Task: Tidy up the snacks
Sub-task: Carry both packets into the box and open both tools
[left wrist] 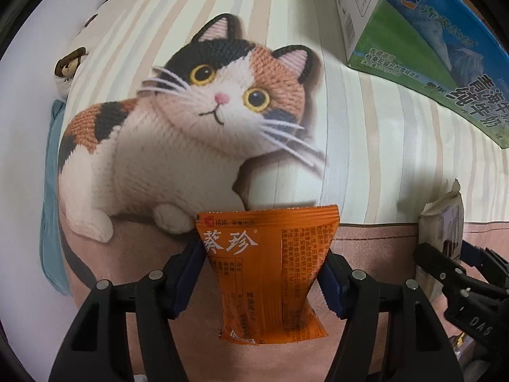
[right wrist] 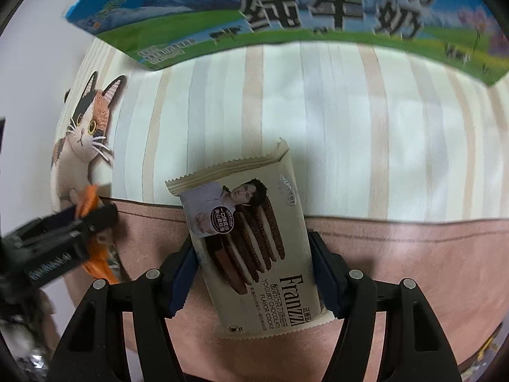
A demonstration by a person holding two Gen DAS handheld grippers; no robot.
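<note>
1. Left gripper [left wrist: 264, 273]: clamped on an orange snack packet [left wrist: 270, 273] at lower centre of the left wrist view, pads pinching its sides (packet waisted by the squeeze), lifted over a pink blanket [left wrist: 143, 254].
2. Right gripper [right wrist: 254, 273]: closed around a beige Franzzi cookie pack [right wrist: 251, 248] at lower centre of the right wrist view, also raised.
3. Step judged: both snacks picked up, carrying under way, neither yet placed.
4. Ahead, at the top of both views: a milk carton box [right wrist: 286, 16] on striped bedding with a cat print [left wrist: 191, 121].
5. Next called for: a clear resting spot, a steady lowering, then release (destination not visible).
</note>
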